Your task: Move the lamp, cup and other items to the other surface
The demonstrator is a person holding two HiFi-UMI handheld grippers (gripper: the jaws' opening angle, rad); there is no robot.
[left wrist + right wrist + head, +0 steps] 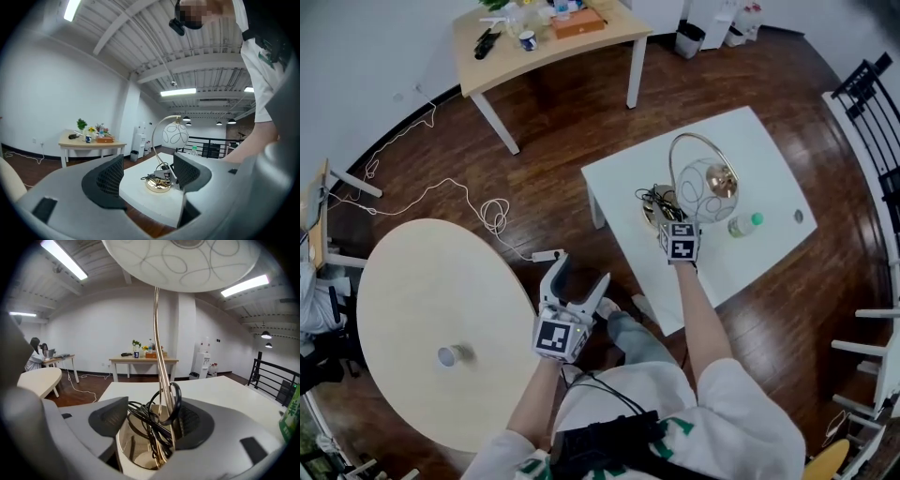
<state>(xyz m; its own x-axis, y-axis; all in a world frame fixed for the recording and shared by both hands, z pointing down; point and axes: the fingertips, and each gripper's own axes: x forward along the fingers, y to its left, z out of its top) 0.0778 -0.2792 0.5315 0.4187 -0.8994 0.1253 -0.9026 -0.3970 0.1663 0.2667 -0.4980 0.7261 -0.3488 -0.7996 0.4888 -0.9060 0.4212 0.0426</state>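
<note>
A lamp with a gold arched stem and a white globe shade (706,189) stands on the white square table (750,150), its black cord (164,416) bundled on the gold base (136,446). My right gripper (667,216) reaches the base from the near side. In the right gripper view the right gripper (150,420) is open, with the lamp stem (159,343) and cord between the jaws. My left gripper (579,274) hangs open and empty over the floor between the two tables. A small cup (450,355) rests on the round beige table (412,281).
A clear bottle with a green cap (744,224) and a small round item (798,216) lie on the white table right of the lamp. A power strip and white cable (546,254) trail over the floor. A wooden table (544,47) with clutter stands far off; black railing (867,103) at right.
</note>
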